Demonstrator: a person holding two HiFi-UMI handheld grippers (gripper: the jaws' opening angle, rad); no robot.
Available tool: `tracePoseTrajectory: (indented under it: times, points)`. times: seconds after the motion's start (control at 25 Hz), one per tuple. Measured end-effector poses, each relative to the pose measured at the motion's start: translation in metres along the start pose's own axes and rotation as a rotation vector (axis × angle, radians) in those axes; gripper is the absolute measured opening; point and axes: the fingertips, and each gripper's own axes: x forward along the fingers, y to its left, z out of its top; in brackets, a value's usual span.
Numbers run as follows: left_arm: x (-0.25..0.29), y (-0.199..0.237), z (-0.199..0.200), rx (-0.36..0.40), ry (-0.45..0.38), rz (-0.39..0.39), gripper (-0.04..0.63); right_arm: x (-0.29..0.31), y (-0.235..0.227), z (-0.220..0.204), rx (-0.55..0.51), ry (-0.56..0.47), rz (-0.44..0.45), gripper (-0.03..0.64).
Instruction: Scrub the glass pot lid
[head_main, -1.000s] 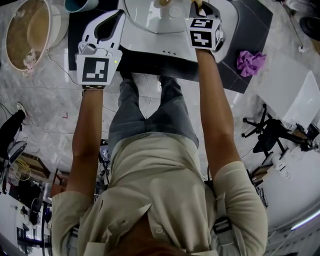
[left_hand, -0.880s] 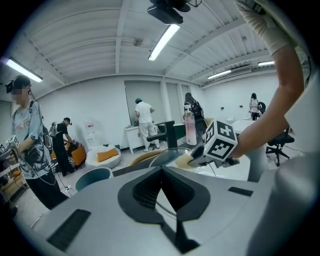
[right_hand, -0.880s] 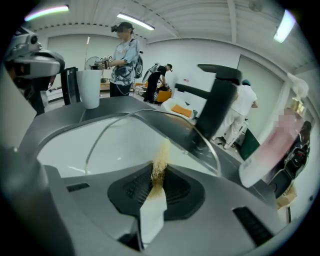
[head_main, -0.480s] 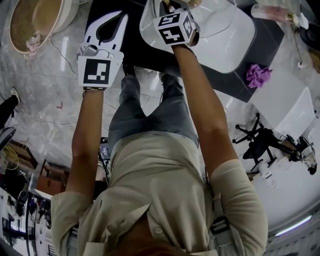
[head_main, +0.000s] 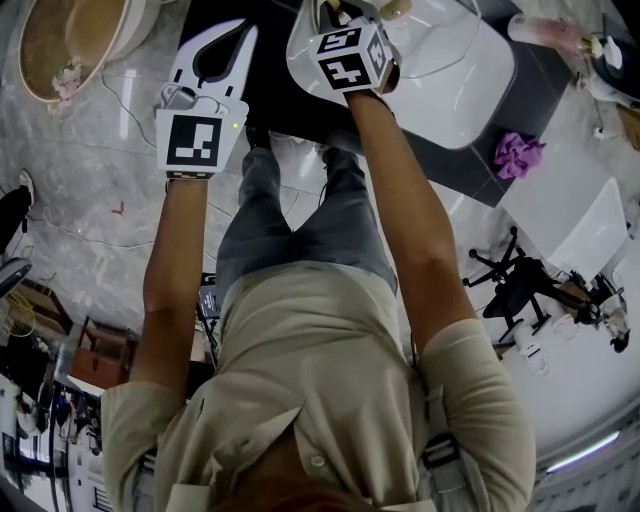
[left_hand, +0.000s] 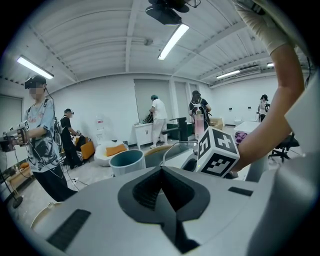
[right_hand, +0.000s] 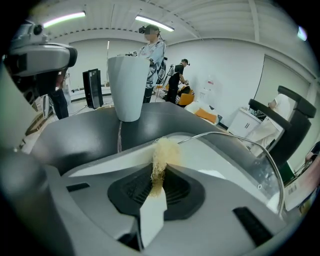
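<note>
- Starting with the head view, the left gripper (head_main: 243, 28) was held over the dark desk (head_main: 290, 105), fingers pressed together, well to the left of the white board (head_main: 470, 100). The right gripper (head_main: 335, 12) was reached out to the board's left end, where the glass pot lid (head_main: 420, 45) was set. Only part of its rim could be made out. A purple cloth (head_main: 517, 155) was seen on the desk off to the right, and a tan basin (head_main: 70, 40) at the far left.
- In the left gripper view, the fingers were shown meeting tip to tip with nothing caught between them. Beyond them the lid's curved rim was seen beside the right gripper's marker cube (left_hand: 217, 152), with a teal tub (left_hand: 126, 162) nearer the left.
- In the right gripper view, the fingers were pinched on a tan fibrous scrubber (right_hand: 162, 155). Its tuft was pointed at the near rim of the lid, which rested on the board just to the right. Whether tuft and glass were touching could not be settled. A white cup (right_hand: 127, 82) was stood farther back on the desk.
- No suds, streaks or wet patches could be seen on the glass, so the scrubbing was judged barely begun. Nearly the whole lid remained to be worked, and it was not steadied by the left gripper.
</note>
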Motion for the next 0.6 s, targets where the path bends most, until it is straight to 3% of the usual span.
tracePoseTrajectory:
  times: [0.32, 0.6]
  points:
    - [0.026, -0.022, 0.016, 0.021, -0.004, -0.043, 0.014, -0.014, -0.034, -0.018, 0.033, -0.005, -0.028, 0.053]
    - [0.061, -0.062, 0.041, 0.055, -0.016, -0.107, 0.014, -0.048, -0.118, -0.077, 0.114, 0.045, -0.131, 0.054]
